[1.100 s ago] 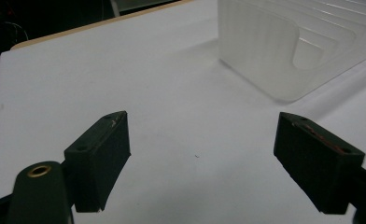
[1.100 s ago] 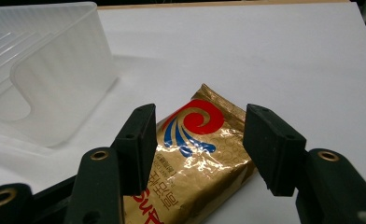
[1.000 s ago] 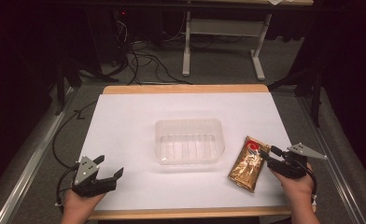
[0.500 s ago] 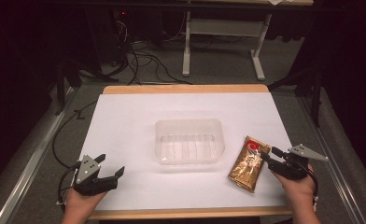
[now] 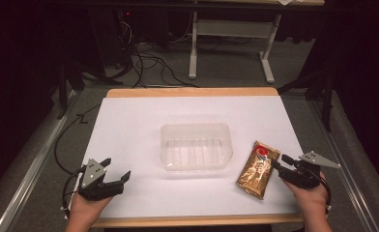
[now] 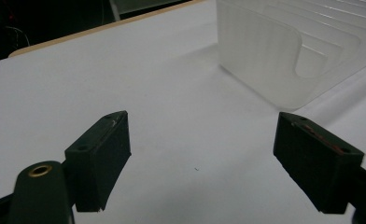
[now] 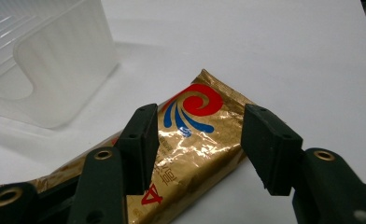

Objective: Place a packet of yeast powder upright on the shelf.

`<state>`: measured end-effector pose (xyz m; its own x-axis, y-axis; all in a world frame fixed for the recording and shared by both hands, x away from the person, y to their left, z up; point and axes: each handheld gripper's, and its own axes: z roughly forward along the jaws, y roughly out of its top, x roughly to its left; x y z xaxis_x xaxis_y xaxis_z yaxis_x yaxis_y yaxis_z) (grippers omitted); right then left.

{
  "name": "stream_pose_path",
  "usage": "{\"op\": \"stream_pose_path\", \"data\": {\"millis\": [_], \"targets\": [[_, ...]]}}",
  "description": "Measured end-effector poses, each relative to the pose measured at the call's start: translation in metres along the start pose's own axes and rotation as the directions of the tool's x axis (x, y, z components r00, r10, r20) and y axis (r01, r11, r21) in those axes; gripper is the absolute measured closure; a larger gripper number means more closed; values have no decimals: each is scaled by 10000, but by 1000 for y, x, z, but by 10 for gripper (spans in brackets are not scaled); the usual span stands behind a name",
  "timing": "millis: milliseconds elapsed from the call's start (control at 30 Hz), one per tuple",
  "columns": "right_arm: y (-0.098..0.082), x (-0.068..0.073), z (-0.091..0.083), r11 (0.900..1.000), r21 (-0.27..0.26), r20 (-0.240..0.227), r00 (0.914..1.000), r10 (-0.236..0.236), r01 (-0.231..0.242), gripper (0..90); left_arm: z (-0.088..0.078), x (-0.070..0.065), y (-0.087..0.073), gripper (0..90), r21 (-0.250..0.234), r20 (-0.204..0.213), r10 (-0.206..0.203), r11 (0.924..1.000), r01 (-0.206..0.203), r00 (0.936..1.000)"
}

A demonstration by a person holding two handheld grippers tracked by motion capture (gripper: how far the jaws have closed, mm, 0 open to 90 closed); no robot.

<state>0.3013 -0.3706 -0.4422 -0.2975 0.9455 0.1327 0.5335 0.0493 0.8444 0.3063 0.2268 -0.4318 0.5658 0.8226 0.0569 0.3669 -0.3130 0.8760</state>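
A gold foil packet [image 5: 258, 169] with a red and blue swirl lies flat on the white table, right of a clear plastic container [image 5: 196, 145]. My right gripper [image 5: 278, 162] is at the packet's right edge. In the right gripper view its jaws [image 7: 202, 114] stand apart over the packet [image 7: 195, 135]; they have just been closing a little and do not press it. My left gripper [image 5: 116, 167] rests at the front left, open, with bare table between its jaws [image 6: 202, 123]. The container [image 6: 274, 60] is empty.
The white sheet [image 5: 129, 125] covers a wooden-edged table. The container's corner [image 7: 55, 70] stands left of the packet in the right gripper view. Cables [image 5: 144, 63] and a desk frame [image 5: 265, 63] lie on the floor beyond the far edge.
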Motion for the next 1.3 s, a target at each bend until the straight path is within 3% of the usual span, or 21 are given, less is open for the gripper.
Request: {"op": "stream_pose_path", "data": {"millis": [233,467,633,733,767,833,867,967,1300], "targets": [[-5,-1,-5,9998,172,10,10000,-33,33,562,9,-2,5,198,1,107,29,10000,-29,9999],[-16,-2,-14,9964,827,-131,9998,-164,174,804,21,-6,13,199,-47,385,166,9999,-164,9991],[-20,4,-18,9919,1246,-304,9993,-205,241,898,28,-8,17,199,-114,587,250,9996,-244,9980],[-22,6,-18,9885,1466,-341,9989,-329,375,900,32,-9,20,199,-147,700,291,9995,-281,9971],[-26,8,-16,9820,1842,-395,9986,-359,426,900,34,-10,21,200,-172,739,344,9993,-332,9967],[-27,9,-15,9796,1964,-415,9985,-354,429,900,35,-11,22,199,-184,783,351,9993,-337,9963],[-30,10,-12,9722,2283,-567,9975,-409,529,900,36,-11,22,199,-193,809,366,9992,-352,9960],[-32,13,-8,9639,2582,-766,9960,-464,648,900,36,-11,23,200,-208,819,354,9992,-338,9960],[-29,24,4,9475,2950,-1250,9881,-895,1231,900,29,-8,19,200,-193,663,269,9995,-256,9974]]}}
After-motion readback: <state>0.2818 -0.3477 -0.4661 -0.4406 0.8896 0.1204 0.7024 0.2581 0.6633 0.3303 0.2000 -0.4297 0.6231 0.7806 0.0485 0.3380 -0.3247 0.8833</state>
